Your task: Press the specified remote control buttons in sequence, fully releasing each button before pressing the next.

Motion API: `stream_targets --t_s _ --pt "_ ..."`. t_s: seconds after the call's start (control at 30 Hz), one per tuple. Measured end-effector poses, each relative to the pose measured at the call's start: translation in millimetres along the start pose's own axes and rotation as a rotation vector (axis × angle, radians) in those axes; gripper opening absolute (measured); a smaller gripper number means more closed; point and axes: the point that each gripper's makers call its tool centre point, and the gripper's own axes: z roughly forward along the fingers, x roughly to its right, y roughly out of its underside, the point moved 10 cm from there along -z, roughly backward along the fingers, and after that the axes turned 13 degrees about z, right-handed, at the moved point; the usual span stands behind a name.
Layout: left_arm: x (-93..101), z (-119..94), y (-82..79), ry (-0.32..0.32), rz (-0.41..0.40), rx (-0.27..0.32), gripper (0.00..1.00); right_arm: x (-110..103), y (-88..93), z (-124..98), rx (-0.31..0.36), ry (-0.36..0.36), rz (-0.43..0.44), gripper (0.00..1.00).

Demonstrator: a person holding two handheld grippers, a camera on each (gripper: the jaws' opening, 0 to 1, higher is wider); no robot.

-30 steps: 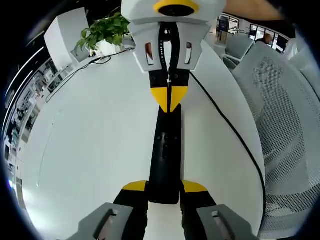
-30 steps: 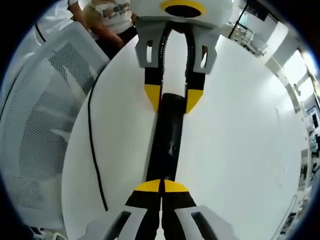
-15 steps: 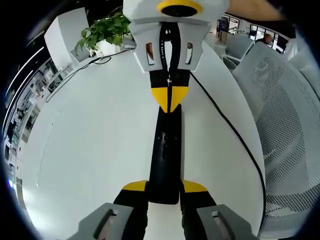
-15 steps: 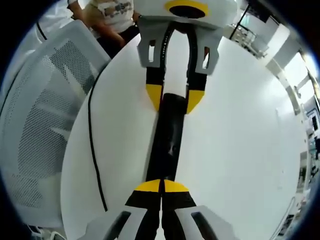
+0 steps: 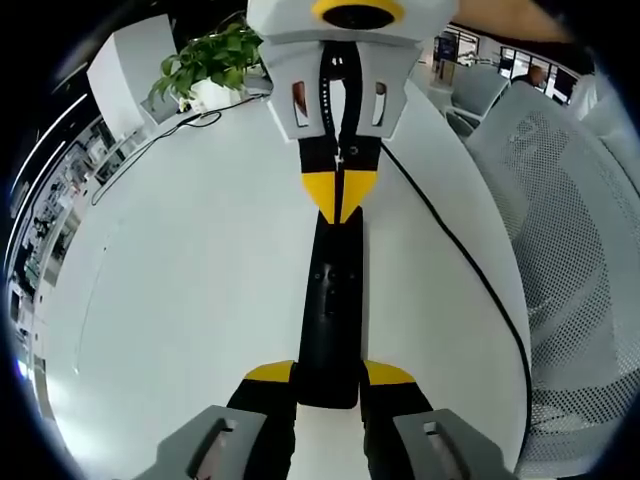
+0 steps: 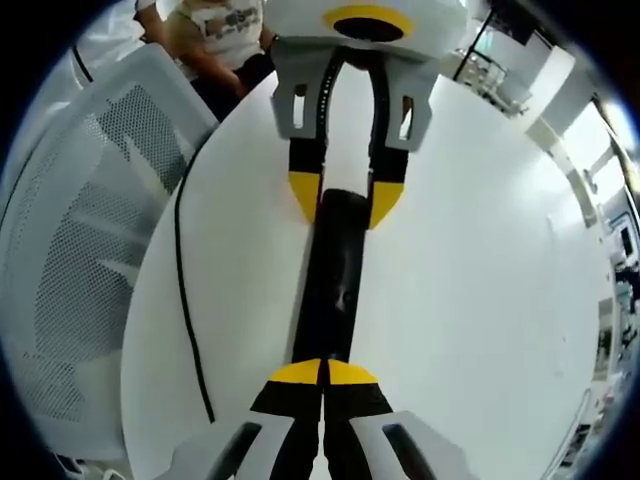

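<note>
- While the black remote (image 5: 330, 310) lies lengthwise on the white table (image 5: 180, 280), the left gripper (image 5: 328, 385) has its yellow-tipped fingers (image 5: 270, 373) clamped on the near end of it, one on each side.
- Right gripper (image 6: 322, 372) sits at the other end, fingers pressed together with no gap, tips down on the remote (image 6: 328, 290).
- Left gripper view gets you the potted plant (image 5: 205, 58) at the far edge of the table, plus the right gripper (image 5: 340, 195) coming in from the top.
- Right gripper view has a person's torso (image 6: 215, 35) behind the table (image 6: 480, 280) instead, and the left gripper (image 6: 345, 205) gripping the far end.
- Both catch the black cable (image 6: 185, 300) running along the table, and the white mesh chair (image 5: 570, 250).
</note>
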Motion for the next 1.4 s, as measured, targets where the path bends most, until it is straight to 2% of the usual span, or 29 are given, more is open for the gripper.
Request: stream_targets --t_s 0.2,0.73,1.4 --pt "0.7 0.0 -0.8 -0.002 0.002 -0.006 0.24 -1.4 -0.3 -2.4 0.011 0.007 0.006 0.0" --pt "-0.1 0.3 -2.0 0.003 0.007 -0.016 0.24 2.5 -15.3 -33.3 0.064 0.062 -0.021 0.0" --pt "-0.4 0.8 -2.1 0.003 0.008 -0.015 0.24 2.0 -17.4 -25.3 0.07 0.05 -0.023 0.0"
